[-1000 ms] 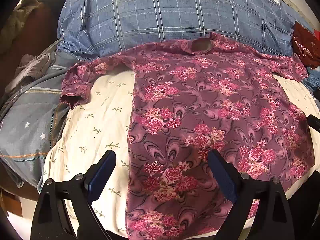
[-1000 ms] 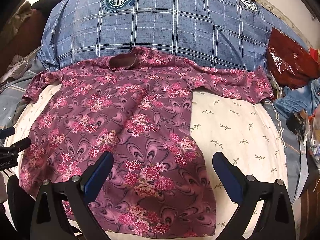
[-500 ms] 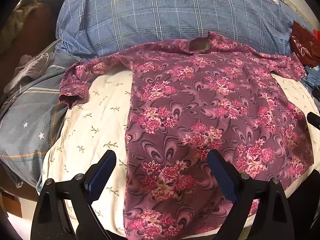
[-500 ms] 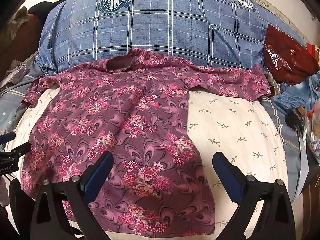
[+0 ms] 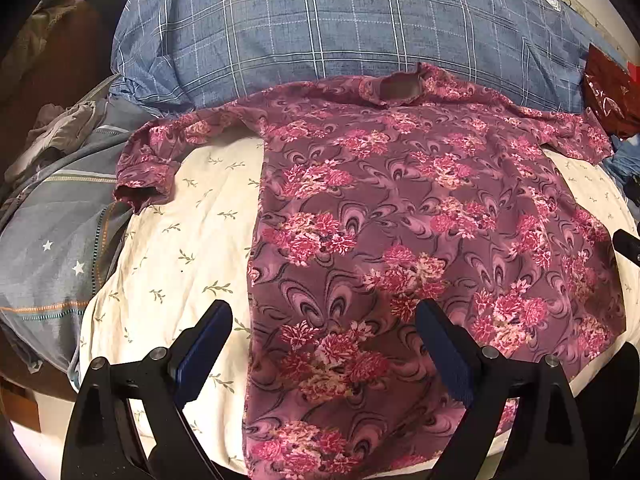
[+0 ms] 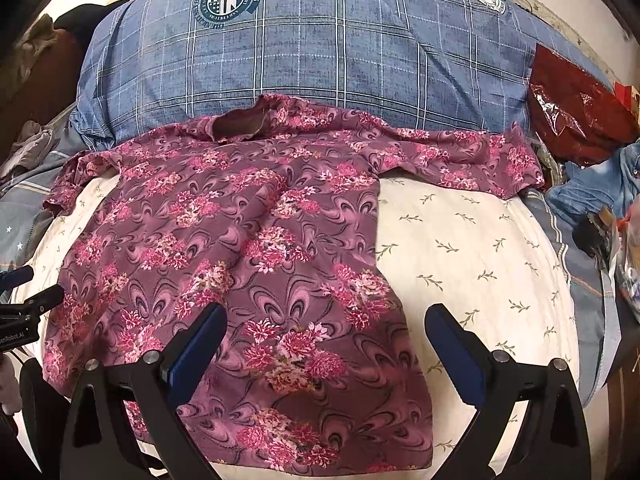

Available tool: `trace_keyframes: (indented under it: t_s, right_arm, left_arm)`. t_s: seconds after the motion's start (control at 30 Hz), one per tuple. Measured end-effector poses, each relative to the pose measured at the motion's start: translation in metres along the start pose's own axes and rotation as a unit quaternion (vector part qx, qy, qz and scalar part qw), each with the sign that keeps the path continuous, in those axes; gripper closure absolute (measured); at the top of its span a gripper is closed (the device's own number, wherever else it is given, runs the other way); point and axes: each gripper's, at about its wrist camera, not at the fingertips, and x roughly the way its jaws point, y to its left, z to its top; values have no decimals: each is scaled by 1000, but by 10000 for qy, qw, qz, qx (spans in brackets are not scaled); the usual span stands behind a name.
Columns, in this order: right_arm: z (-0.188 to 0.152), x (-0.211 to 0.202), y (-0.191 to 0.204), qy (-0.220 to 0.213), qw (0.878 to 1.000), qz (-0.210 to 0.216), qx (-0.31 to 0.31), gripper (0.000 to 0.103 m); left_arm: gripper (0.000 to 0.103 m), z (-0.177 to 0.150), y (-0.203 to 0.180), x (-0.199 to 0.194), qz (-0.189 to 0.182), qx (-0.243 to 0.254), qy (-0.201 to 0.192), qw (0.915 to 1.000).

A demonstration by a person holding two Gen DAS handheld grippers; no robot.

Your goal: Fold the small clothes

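Note:
A small purple shirt with pink flowers (image 5: 400, 216) (image 6: 248, 232) lies spread flat on a cream leaf-print sheet (image 5: 188, 240) (image 6: 472, 248), collar toward the far side, both sleeves stretched out sideways. My left gripper (image 5: 324, 340) hovers open above the shirt's lower left hem edge, nothing between its blue pads. Over the lower right part of the shirt my right gripper (image 6: 326, 340) is open too, its right finger (image 6: 452, 344) above bare sheet. The left gripper's tip (image 6: 24, 292) pokes into the right wrist view at the left edge.
A big blue plaid pillow (image 5: 344, 28) (image 6: 320, 48) lies behind the collar. Grey striped bedding with stars (image 5: 52, 240) is bunched at the left. A red plastic-wrapped item (image 6: 572, 112) and denim cloth (image 6: 592, 188) sit at the right.
Both views have shifted slightly, the grippers drawing a little back and up from the shirt. The shirt itself has not moved, and both grippers stay open.

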Motion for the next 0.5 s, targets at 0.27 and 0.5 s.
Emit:
trace_keyframes:
  t_s: [0.27, 0.5]
  right_arm:
    - [0, 3, 2, 71, 10000, 24, -27, 4]
    - [2, 1, 0, 26, 10000, 14, -27, 4]
  left_arm:
    - [10, 1, 0, 2, -59, -33, 38, 10000]
    - [10, 5, 6, 5, -45, -148, 68, 9999]
